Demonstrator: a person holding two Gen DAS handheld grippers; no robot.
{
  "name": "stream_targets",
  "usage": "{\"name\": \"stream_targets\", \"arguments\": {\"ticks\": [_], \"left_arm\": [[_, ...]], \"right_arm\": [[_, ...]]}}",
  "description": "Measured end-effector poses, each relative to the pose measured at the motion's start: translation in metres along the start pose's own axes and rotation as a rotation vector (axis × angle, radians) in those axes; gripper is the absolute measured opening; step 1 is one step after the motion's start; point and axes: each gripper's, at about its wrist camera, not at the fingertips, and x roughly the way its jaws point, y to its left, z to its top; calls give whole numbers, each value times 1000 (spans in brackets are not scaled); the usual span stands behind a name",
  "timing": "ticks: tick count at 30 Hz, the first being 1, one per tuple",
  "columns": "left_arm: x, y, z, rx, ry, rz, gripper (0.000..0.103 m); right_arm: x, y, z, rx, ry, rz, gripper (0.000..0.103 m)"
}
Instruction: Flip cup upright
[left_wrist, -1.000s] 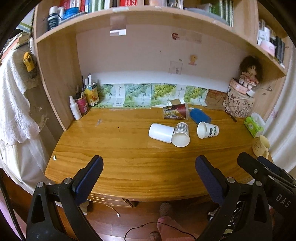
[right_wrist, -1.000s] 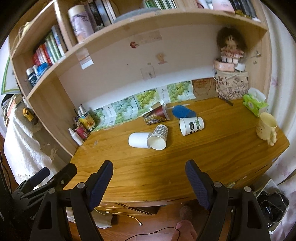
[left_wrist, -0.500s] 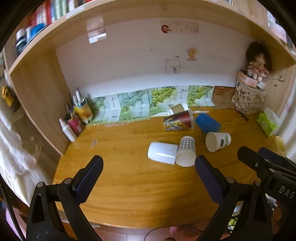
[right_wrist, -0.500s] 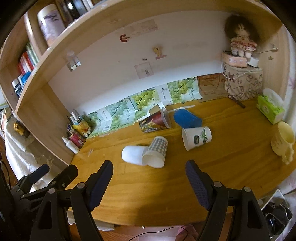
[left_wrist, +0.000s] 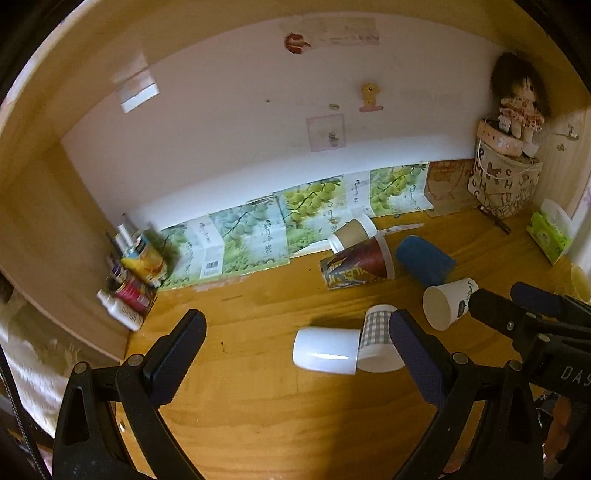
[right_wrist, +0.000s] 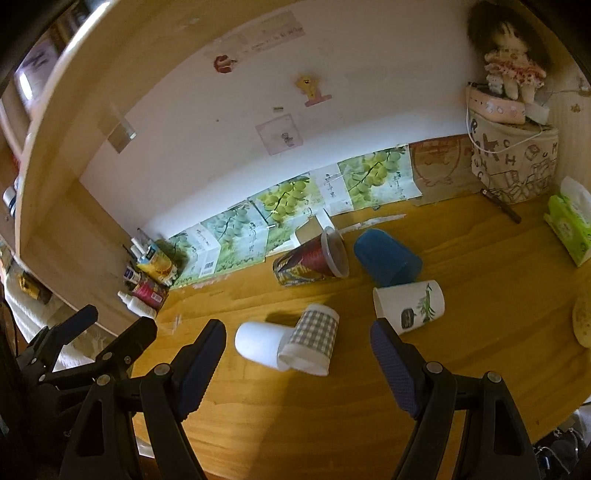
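Observation:
Several cups lie on their sides on the wooden desk (left_wrist: 258, 413): a plain white cup (left_wrist: 325, 350) (right_wrist: 258, 343), a checked cup (left_wrist: 376, 341) (right_wrist: 314, 339) touching it, a white cup with a plant print (left_wrist: 448, 302) (right_wrist: 410, 304), a blue cup (left_wrist: 424, 260) (right_wrist: 388, 256), a red printed cup (left_wrist: 360, 266) (right_wrist: 312, 262) and a brown cup (left_wrist: 351, 232) behind it. My left gripper (left_wrist: 295, 354) is open and empty, just in front of the white and checked cups. My right gripper (right_wrist: 297, 354) is open and empty, framing the checked cup.
Bottles and a pen pot (left_wrist: 136, 273) stand at the back left. A fabric basket with a doll (right_wrist: 513, 162) stands at the back right, a green tissue pack (right_wrist: 569, 229) beside it. A yellow mug (right_wrist: 583, 321) is at the right edge. Boxes with grape prints (left_wrist: 258, 229) line the back wall.
Both grippers have moved forward over the desk toward the cups, which now look larger and closer. The cups have not moved. Both grippers stay open.

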Motion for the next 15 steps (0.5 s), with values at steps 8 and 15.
{"name": "stream_targets", "arguments": {"ticks": [8,15], "left_arm": [[41,-15,30,142,51,-22,99],[81,-26,47,267,93,2,99]], "right_arm": [[36,-10,30,38,10,38,81],[70,-22,45,46,54,41,81]]}}
